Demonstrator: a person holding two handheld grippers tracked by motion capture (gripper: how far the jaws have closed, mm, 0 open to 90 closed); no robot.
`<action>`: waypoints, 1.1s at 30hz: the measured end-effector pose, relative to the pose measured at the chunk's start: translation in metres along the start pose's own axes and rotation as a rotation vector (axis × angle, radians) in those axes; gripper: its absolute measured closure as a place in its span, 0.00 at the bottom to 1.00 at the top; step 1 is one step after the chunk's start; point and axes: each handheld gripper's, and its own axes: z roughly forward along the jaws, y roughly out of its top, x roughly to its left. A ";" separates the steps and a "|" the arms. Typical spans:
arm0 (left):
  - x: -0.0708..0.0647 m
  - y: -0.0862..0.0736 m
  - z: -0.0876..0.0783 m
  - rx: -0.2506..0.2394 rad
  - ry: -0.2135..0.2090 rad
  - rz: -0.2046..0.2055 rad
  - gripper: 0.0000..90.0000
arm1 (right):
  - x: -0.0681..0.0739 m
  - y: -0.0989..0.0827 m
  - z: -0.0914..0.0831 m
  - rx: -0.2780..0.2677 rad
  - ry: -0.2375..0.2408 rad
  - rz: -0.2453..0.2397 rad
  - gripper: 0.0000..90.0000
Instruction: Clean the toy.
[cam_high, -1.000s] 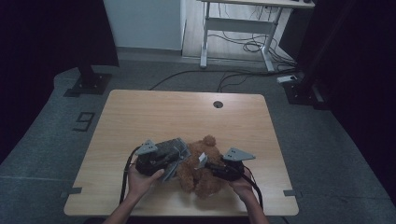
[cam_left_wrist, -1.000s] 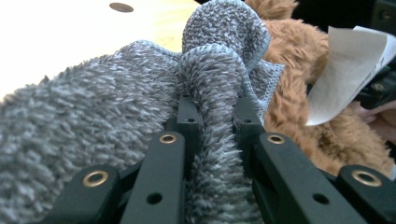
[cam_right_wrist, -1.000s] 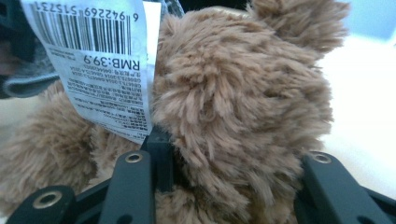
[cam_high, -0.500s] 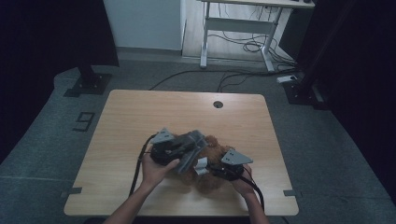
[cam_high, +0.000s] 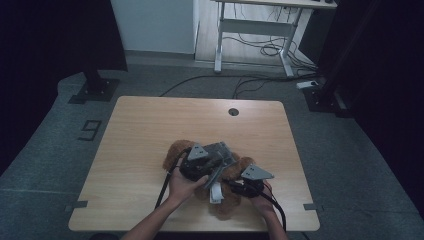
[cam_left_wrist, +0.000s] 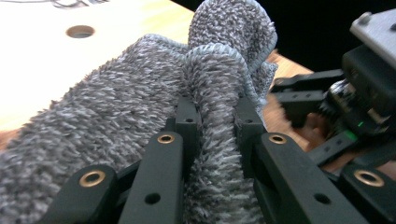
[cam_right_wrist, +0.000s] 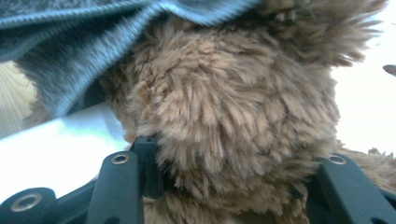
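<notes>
A brown teddy bear (cam_high: 173, 153) lies near the front edge of the wooden table (cam_high: 150, 125). A grey fluffy cloth (cam_high: 220, 150) is draped over its middle. My left gripper (cam_high: 216, 161) is shut on a fold of this cloth (cam_left_wrist: 140, 93), which is pinched between its pads (cam_left_wrist: 217, 116). My right gripper (cam_high: 229, 189) sits at the bear's right side, under the cloth's edge (cam_right_wrist: 93, 28). Its jaws have just been opening, and a furry round part of the bear (cam_right_wrist: 233, 107) is still wedged between them (cam_right_wrist: 236, 156), touching both. A white tag (cam_high: 216, 193) hangs between the two grippers.
A round cable hole (cam_high: 233, 111) sits near the table's far edge. Beyond the table stand a white desk frame (cam_high: 250, 30) with cables on the floor and dark stand bases (cam_high: 95, 87) at both sides. The table's far half is bare wood.
My left gripper has carried the grey cloth to the right, over the bear. The cloth now covers the bear's middle. The right hand has sunk slightly beside the bear.
</notes>
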 end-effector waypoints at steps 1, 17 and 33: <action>0.008 -0.007 -0.010 -0.004 0.029 -0.008 0.85 | 0.000 -0.001 -0.001 0.001 0.001 0.001 0.53; 0.097 -0.061 -0.086 -0.083 0.137 -0.238 0.85 | 0.000 -0.006 -0.004 -0.018 0.017 0.011 0.53; 0.069 -0.031 -0.083 -0.124 0.050 -0.188 0.86 | -0.002 -0.009 -0.005 -0.027 0.029 0.014 0.52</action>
